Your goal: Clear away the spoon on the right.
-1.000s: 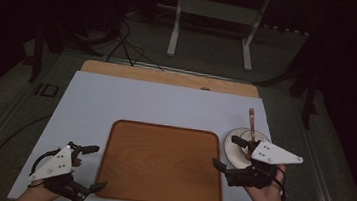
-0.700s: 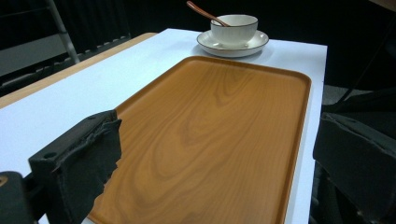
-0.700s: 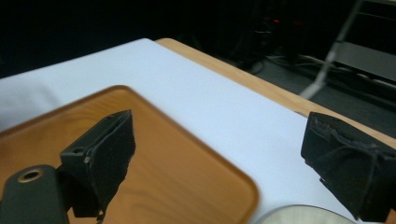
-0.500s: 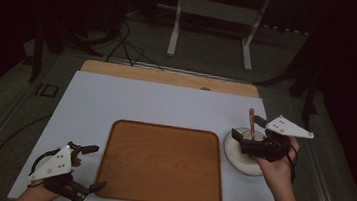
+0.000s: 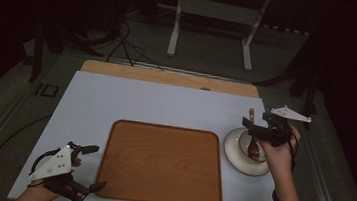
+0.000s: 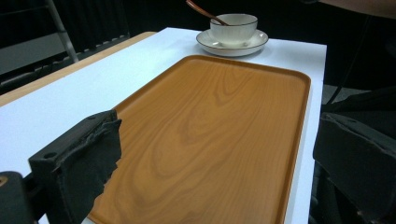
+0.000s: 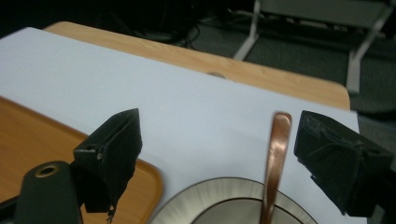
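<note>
The right gripper (image 5: 254, 127) hangs above the cup (image 5: 254, 147), its jaws spread wide and holding nothing. In the right gripper view the copper spoon (image 7: 274, 161) rises between them, close to the jaw at 3 o'clock and apart from the one at 9 o'clock. The spoon stands in the cup with its handle leaning toward 12 o'clock. The cup sits on a white saucer (image 5: 233, 156), just off the 3 o'clock edge of the wooden tray (image 5: 162, 164), on the white table (image 5: 156, 103).

This looks like the reach-and-align step on the spoon handle, with the grasp not yet made. The next move probably calls for shifting the jaws so the handle sits midway between them, then closing gently (a hard pinch off-centre could tip the cup).

The left gripper (image 5: 90, 166) rests at the tray's 8 o'clock corner, jaws also wide apart and empty, pointing across the tray.
</note>
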Demonstrator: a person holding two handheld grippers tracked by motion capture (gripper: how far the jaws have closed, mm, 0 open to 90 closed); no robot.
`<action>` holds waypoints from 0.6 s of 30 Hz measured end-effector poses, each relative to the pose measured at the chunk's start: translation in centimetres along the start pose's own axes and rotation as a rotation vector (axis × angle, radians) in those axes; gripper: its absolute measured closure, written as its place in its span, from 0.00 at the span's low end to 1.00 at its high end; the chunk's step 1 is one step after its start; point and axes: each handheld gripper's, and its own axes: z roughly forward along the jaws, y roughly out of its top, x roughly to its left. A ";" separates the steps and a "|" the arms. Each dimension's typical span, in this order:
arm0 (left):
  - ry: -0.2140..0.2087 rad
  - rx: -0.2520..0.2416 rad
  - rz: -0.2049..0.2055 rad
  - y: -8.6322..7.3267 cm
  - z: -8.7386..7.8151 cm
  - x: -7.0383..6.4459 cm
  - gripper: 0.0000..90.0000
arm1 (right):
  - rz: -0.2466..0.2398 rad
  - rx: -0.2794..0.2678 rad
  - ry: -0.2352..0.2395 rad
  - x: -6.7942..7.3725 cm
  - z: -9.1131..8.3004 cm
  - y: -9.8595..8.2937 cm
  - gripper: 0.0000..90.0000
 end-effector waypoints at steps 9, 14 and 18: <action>0.000 0.003 -0.002 -0.1 0.1 0.0 0.02 | 0.098 0.089 -0.041 -2.7 2.5 -1.3 0.30; 0.000 0.003 -0.002 -0.1 0.1 0.0 0.02 | 0.128 0.122 -0.067 -3.1 3.5 -1.7 0.38; 0.001 0.004 -0.002 -0.1 0.1 0.0 0.02 | 0.137 0.162 -0.083 -3.3 4.3 -2.0 0.44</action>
